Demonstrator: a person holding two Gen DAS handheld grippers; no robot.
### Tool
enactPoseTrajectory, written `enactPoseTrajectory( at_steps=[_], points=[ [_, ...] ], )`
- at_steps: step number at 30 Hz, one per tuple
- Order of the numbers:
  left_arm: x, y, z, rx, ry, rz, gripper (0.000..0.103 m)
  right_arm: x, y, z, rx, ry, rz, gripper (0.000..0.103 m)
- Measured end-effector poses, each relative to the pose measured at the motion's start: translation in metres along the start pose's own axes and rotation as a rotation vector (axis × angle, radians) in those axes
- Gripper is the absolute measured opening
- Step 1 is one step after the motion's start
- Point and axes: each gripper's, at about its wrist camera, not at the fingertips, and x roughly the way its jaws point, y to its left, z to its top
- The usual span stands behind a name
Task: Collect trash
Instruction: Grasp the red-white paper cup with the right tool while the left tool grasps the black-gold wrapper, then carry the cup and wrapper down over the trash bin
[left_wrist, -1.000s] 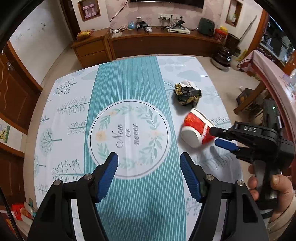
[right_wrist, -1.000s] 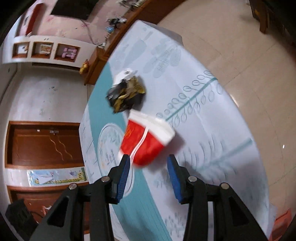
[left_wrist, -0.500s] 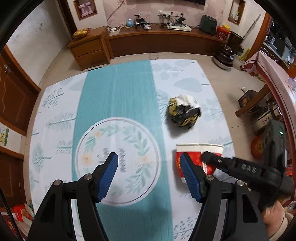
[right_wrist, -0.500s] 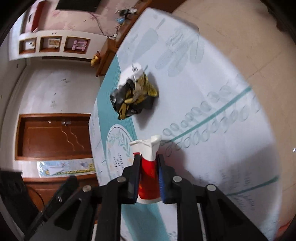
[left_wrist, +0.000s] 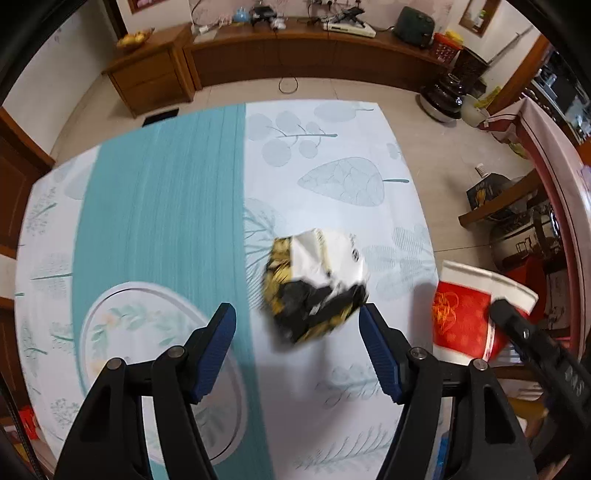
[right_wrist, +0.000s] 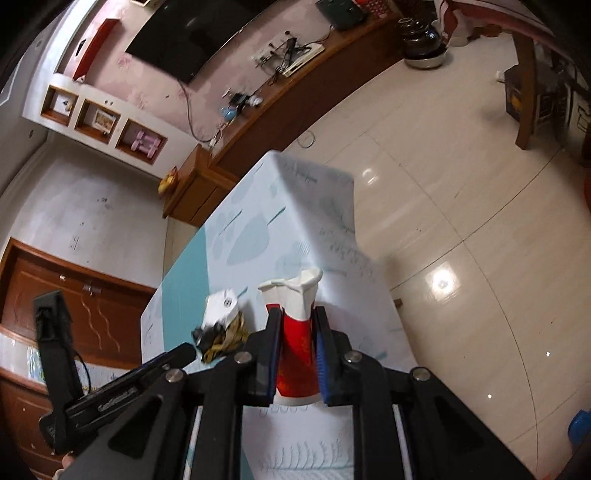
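A crumpled black, yellow and white snack wrapper (left_wrist: 316, 286) lies on the table with the teal and white cloth (left_wrist: 162, 206). My left gripper (left_wrist: 297, 325) is open, its blue pads on either side of the wrapper, just short of it. My right gripper (right_wrist: 295, 334) is shut on a squashed red and white paper cup (right_wrist: 295, 332) and holds it off the table. The cup (left_wrist: 469, 308) also shows in the left wrist view, to the right of the wrapper. The wrapper (right_wrist: 221, 328) shows in the right wrist view, left of the cup.
A wooden sideboard (left_wrist: 295, 55) with cables and devices stands beyond the table's far edge. The tiled floor (right_wrist: 461, 221) lies to the right of the table. A dark pot (left_wrist: 443, 98) and boxes stand on the floor at the right.
My right gripper closed on the cup, squashed it and lifted it off the table. My left gripper moved forward and right until the wrapper lay between its open fingers.
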Motion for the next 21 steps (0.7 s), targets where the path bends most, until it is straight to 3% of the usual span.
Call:
enactPoseTrajectory(
  at_steps=[5, 11, 21],
  points=[
    [0.032, -0.006, 0.019, -0.039, 0.058, -0.01, 0.068, 0.004, -0.012, 0.004, 0.02, 0.007, 0.006, 0.016],
    [0.053, -0.009, 0.029, -0.061, 0.067, -0.015, 0.07, 0.014, -0.014, -0.004, 0.019, 0.047, 0.015, 0.016],
    [0.049, 0.002, 0.007, -0.036, 0.033, 0.012, 0.057, 0.014, -0.007, -0.016, -0.011, 0.064, 0.02, 0.016]
  ],
)
